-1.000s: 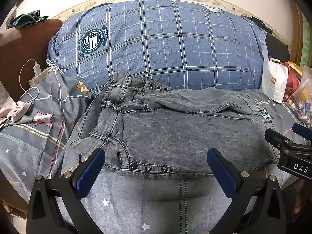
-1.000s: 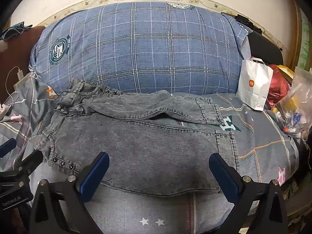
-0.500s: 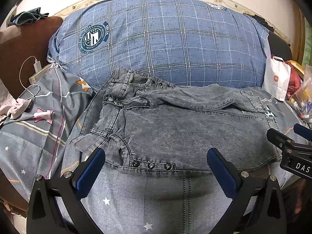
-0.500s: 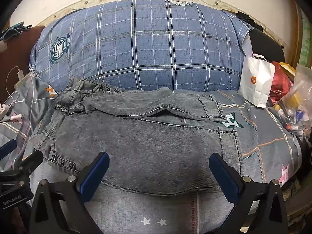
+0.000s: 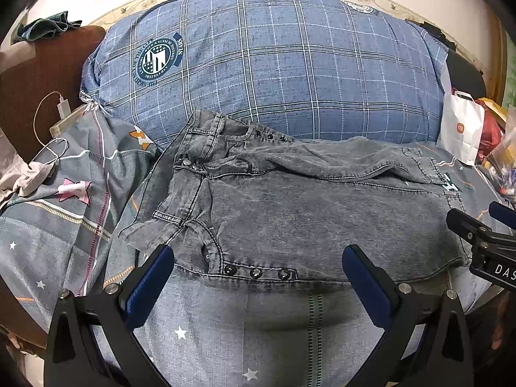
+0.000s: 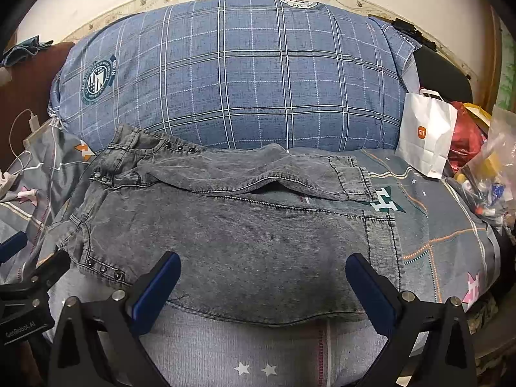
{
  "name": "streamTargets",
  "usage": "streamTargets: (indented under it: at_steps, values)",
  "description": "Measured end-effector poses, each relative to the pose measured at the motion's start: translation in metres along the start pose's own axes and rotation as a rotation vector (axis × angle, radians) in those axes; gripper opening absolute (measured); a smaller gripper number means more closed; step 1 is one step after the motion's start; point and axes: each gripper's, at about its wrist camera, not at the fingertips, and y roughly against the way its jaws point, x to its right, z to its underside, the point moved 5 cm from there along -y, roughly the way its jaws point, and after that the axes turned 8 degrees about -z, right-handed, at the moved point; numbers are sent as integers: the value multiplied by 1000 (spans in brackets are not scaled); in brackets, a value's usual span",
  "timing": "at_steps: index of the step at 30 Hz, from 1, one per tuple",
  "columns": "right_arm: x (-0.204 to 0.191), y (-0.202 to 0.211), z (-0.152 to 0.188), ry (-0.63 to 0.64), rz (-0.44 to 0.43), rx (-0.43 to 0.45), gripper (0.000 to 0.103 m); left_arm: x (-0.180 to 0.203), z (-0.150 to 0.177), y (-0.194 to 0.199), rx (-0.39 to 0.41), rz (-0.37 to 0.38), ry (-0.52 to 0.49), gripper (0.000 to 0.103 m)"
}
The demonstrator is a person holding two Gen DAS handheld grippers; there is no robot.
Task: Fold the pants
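Grey washed denim pants (image 5: 306,213) lie flat across the bed, waistband to the left, leg cuffs to the right; they also show in the right wrist view (image 6: 238,235). The far leg is rumpled along the pillow's foot. My left gripper (image 5: 258,277) is open and empty, just short of the near hem by the row of studs (image 5: 256,271). My right gripper (image 6: 262,285) is open and empty over the near edge of the front leg. Each gripper shows at the edge of the other's view.
A big blue plaid pillow (image 5: 274,71) lies behind the pants. A white paper bag (image 6: 425,135) and plastic bags (image 6: 493,167) stand at the right. A charger cable (image 5: 48,122) and a brown headboard (image 5: 42,74) are at the left. The grey starred bedsheet (image 5: 64,225) lies underneath.
Both grippers have drawn back slightly toward the near edge of the bed; the pants sit a little higher in both views. The pants lie unmoved and both grippers stay open.
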Motion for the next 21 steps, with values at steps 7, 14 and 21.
streamTargets:
  at_steps: [7,14,21]
  values:
    - [3,-1,3,-11,-6,-1,103,1,1,1,2,-4,-5,103]
    - [6,-2,5,-21,-12,-2,103,1,2,-1,-6,-9,-11,103]
    - [10,-6,12,-29,-18,-15,103,-1,9,-8,-30,2,-9,103]
